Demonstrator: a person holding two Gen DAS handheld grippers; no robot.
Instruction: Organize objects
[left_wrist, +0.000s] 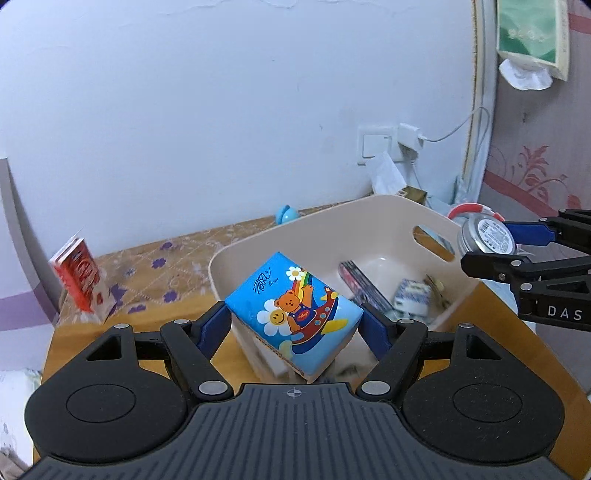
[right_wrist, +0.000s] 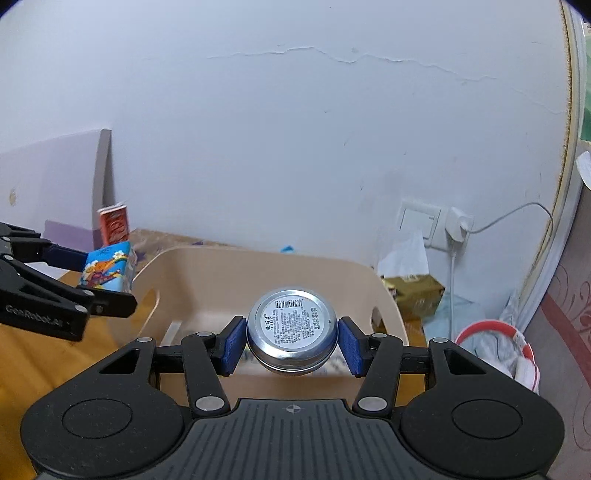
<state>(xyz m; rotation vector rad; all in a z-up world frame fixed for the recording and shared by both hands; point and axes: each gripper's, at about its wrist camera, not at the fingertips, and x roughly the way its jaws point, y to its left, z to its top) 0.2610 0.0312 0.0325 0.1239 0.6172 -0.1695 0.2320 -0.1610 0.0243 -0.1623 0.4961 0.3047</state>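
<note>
My left gripper (left_wrist: 294, 325) is shut on a blue tissue pack (left_wrist: 293, 312) with a cartoon bear, held over the near left rim of a beige plastic basket (left_wrist: 332, 221). My right gripper (right_wrist: 291, 341) is shut on a round silver tin (right_wrist: 291, 328) with a white label, held over the basket (right_wrist: 258, 258). The tin (left_wrist: 485, 236) and right gripper (left_wrist: 517, 247) show at the right of the left wrist view. The tissue pack (right_wrist: 107, 271) and left gripper (right_wrist: 99, 280) show at the left of the right wrist view. Small packets (left_wrist: 412, 297) lie inside the basket.
A red snack box (left_wrist: 75, 278) stands at the table's left back on a floral cloth (left_wrist: 166, 258). A blue item (left_wrist: 286, 214) lies behind the basket. A gold tissue box (right_wrist: 413, 291), a wall socket with charger (right_wrist: 456, 221) and a red-rimmed bin (right_wrist: 496, 347) are to the right.
</note>
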